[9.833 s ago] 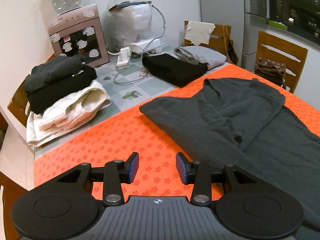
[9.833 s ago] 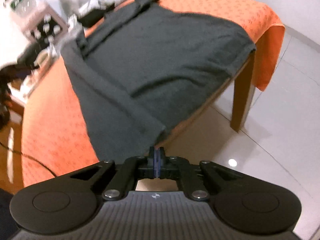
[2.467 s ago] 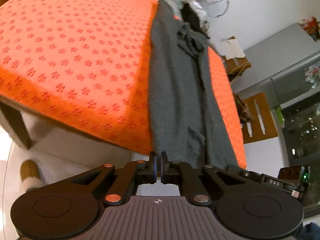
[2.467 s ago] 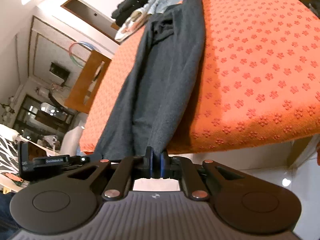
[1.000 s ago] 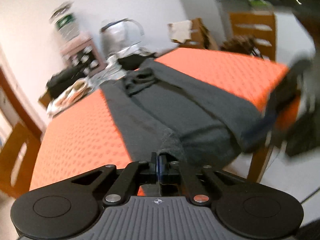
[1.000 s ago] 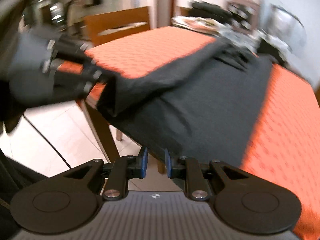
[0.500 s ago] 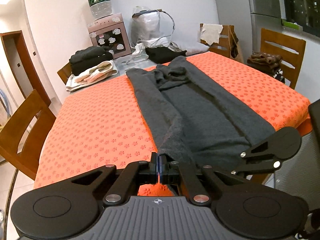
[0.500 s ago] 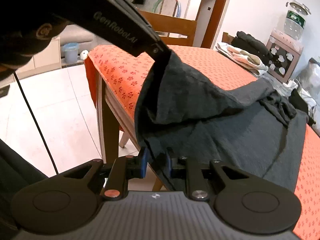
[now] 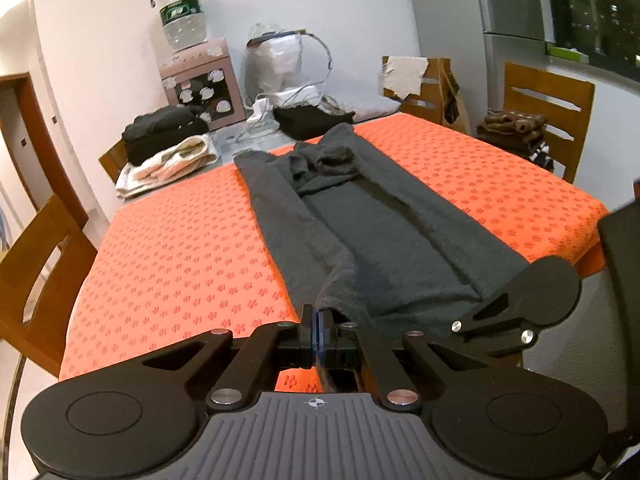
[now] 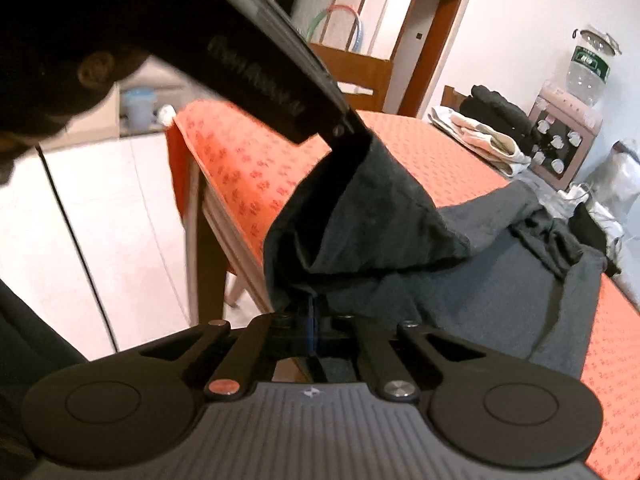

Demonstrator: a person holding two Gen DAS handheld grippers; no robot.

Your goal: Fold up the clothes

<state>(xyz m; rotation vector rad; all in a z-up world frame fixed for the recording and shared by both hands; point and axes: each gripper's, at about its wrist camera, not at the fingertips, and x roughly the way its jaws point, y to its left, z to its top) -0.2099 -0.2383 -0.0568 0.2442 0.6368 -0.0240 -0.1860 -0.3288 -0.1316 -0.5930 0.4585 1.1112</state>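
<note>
Left wrist view looks down the length of a long dark grey knitted garment (image 9: 360, 216) that lies stretched along the counter under an orange floral-print cloth cover (image 9: 168, 248), both long sides already turned in toward the middle and the sleeves bunched at the far end. The left tool (image 9: 319, 330) has its two fingers pressed together on the near left corner of the garment's hem, lifting it slightly off the near edge of the counter. In the right wrist view the right tool (image 10: 311, 330) is likewise clamped tight on a dark fold of the hem at the near right corner, so the near end hangs raised between the two grips while the rest of the garment rests flat. Holding both near corners this way keeps the hem taut and level, which in my judgement suits carrying it away from the near edge toward the collar for a crosswise fold. Beyond the garment's far end, a stack of folded dark and cream clothes (image 9: 168, 148) sits near a pink box with a large water bottle on top (image 9: 200, 76), likely where finished pieces gather. The garment is only partly folded as it lies.
</note>
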